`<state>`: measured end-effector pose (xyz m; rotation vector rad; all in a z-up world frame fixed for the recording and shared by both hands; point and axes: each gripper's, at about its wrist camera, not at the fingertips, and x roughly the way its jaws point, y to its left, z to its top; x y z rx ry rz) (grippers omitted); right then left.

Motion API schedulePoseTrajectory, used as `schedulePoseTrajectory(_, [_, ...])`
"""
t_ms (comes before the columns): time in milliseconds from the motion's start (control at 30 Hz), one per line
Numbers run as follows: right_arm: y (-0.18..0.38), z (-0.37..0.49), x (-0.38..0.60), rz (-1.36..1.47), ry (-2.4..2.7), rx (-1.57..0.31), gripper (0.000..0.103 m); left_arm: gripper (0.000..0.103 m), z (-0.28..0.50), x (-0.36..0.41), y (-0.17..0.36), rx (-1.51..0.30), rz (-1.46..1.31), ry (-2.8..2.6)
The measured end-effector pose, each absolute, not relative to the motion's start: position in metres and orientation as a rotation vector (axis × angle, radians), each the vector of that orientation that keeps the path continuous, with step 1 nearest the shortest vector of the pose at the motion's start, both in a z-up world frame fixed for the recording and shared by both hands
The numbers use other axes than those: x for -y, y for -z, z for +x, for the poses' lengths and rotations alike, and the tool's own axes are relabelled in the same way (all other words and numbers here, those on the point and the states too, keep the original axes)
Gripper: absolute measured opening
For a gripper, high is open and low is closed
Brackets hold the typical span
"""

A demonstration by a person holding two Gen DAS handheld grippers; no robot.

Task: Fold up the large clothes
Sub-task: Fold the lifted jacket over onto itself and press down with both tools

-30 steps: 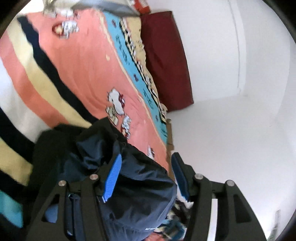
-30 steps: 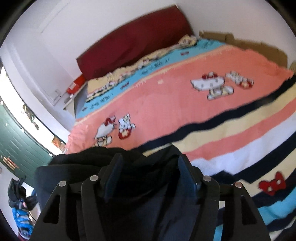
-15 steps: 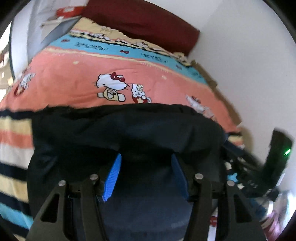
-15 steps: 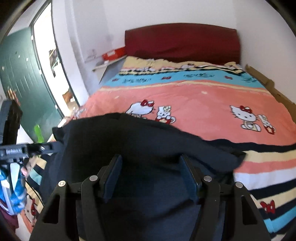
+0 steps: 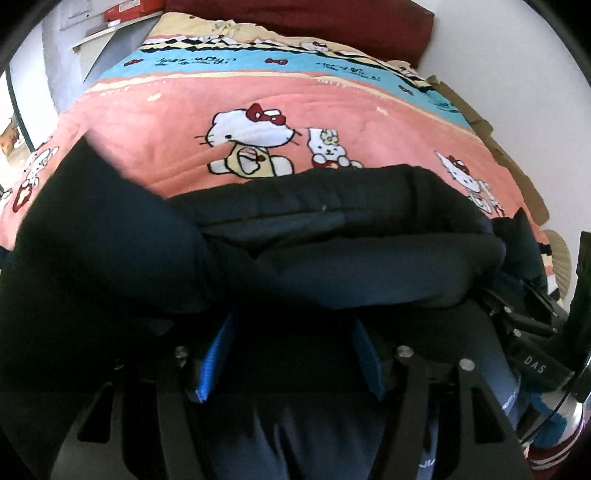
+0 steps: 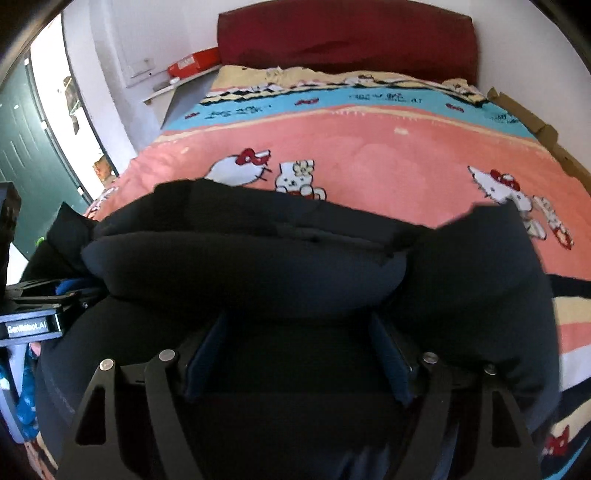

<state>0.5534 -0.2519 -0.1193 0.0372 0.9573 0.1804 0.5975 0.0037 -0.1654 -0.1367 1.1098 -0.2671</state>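
My left gripper (image 5: 291, 354) points steeply down over the near end of the bed, and the dark navy jacket (image 5: 295, 266) lies bunched right ahead of its fingertips and under them, spread from far on my left to far on my right. Its jaws have just been opening; the blue pads (image 5: 212, 363) stand apart with dark cloth lying in the gap, but I cannot tell from this view whether either pad presses on it. My right gripper (image 6: 295, 354) hangs just beside it, over the same heap: a thick rolled fold of the jacket (image 6: 251, 273) sits directly beyond its fingers, with a second dark lump further to the right. Its jaws have also just been opening, and here too fabric fills the space between the dark pads (image 6: 388, 362); a grip or a mere resting on top, I cannot say. Past the jacket, ahead of both grippers, stretches the bedspread (image 6: 388, 155), coral with cartoon cats and a rabbit, then a turquoise band, then cream. Beyond that stands the dark red headboard (image 6: 343, 33). To the left of my right gripper I see the black body of the other gripper, and far left a green door (image 6: 22, 147). An orange-red box (image 6: 194, 62) rests on a shelf up ahead to the left.
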Motion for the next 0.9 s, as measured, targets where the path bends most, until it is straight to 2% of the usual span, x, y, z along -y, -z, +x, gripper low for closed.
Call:
schedulePoseTrajectory(233, [0.129,0.560,0.250,0.033,-0.177,-0.970,0.075,0.060,0.598,-0.006,0.163,-1.125,-0.123,0.263])
schedulePoseTrajectory(333, [0.113,0.555,0.255,0.050,-0.197,-0.976,0.075,0.060,0.585,-0.018,0.140,-1.083,-0.102,0.286])
schedulePoseTrajectory(467, [0.085,0.529,0.277,0.027,-0.190,-0.887,0.075,0.060,0.576,-0.058,0.123,-1.040,-0.096,0.225])
schedulePoseTrajectory(633, [0.108,0.528,0.314,0.091,-0.133,-0.939,0.075,0.061,0.587,-0.094,0.157,-1.110,-0.137,0.140])
schedulePoseTrajectory(733, [0.133,0.532,0.318,0.129,-0.153,-0.963,0.078,0.067,0.580,-0.093,0.173,-1.064,-0.154,0.158])
schedulePoseTrajectory(900, [0.152,0.533,0.319,0.178,-0.173,-0.931,0.080,0.068,0.573,-0.099,0.185,-1.046,-0.208,0.175])
